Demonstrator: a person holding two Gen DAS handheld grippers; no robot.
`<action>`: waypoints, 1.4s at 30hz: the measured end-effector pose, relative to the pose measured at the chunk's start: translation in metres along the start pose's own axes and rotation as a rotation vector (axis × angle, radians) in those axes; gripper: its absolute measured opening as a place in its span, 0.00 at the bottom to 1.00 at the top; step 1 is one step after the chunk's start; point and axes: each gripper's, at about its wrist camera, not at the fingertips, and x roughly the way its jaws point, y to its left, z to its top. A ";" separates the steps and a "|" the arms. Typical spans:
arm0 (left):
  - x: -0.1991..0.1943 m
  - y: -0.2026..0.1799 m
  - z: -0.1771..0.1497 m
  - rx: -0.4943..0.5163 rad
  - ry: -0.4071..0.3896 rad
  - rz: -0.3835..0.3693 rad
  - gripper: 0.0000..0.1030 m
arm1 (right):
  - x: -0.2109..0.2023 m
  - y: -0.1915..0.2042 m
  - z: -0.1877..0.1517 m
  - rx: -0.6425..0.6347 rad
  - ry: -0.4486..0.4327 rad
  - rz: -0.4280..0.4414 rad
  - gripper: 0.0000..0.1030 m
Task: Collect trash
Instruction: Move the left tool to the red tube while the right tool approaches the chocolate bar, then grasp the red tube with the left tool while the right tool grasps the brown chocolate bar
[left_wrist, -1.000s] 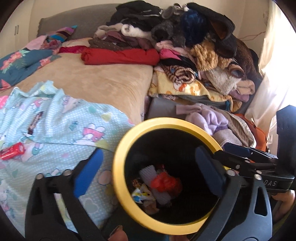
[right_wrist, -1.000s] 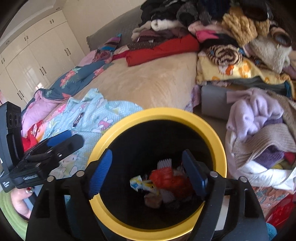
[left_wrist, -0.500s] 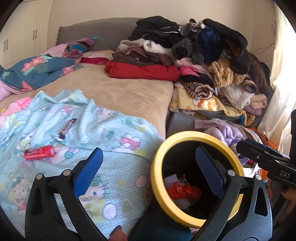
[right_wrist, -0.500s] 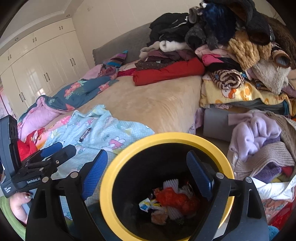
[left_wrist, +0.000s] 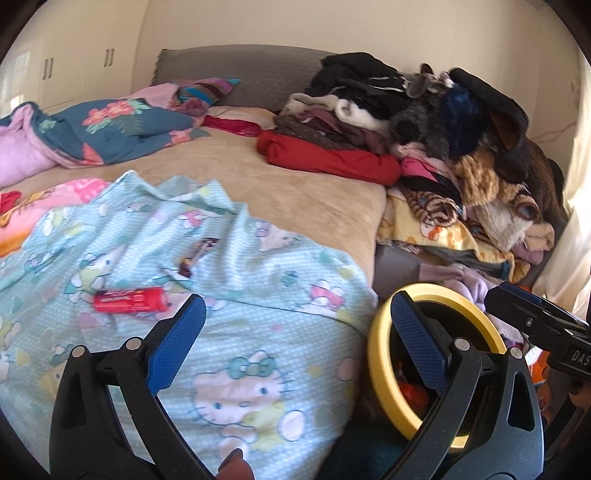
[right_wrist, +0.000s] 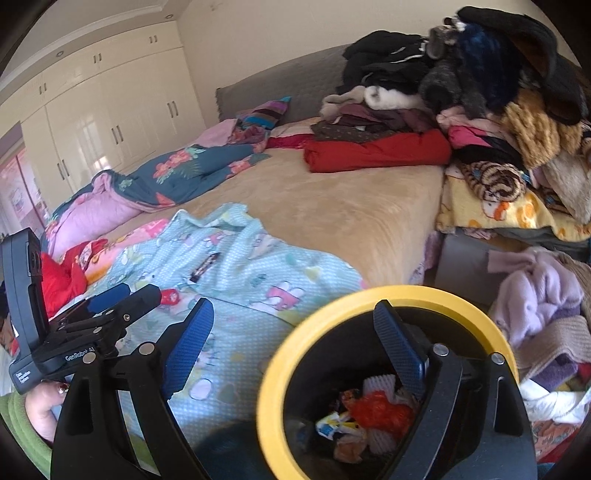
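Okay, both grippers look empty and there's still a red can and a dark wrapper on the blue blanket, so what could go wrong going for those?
The red can lies on its side on rumpled blanket; it may roll when nudged. The flat wrapper might come up with cloth pinched along.

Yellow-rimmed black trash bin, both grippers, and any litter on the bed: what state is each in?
Yellow-rimmed black trash bin: upright, uncovered, trash at the bottom.
Left gripper: open, empty.
Right gripper: open, empty.
Red crushed can: lying on the light blue cartoon blanket, uncollected.
Dark snack wrapper: flat on the same blanket, uncollected.
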 end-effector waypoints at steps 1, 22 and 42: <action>-0.001 0.007 0.001 -0.014 -0.004 0.007 0.89 | 0.002 0.003 0.001 -0.004 0.002 0.004 0.83; 0.021 0.153 -0.022 -0.346 0.080 0.094 0.83 | 0.138 0.088 0.034 -0.061 0.141 0.138 0.83; 0.078 0.211 -0.035 -0.597 0.162 -0.033 0.61 | 0.305 0.123 0.046 0.053 0.410 0.248 0.51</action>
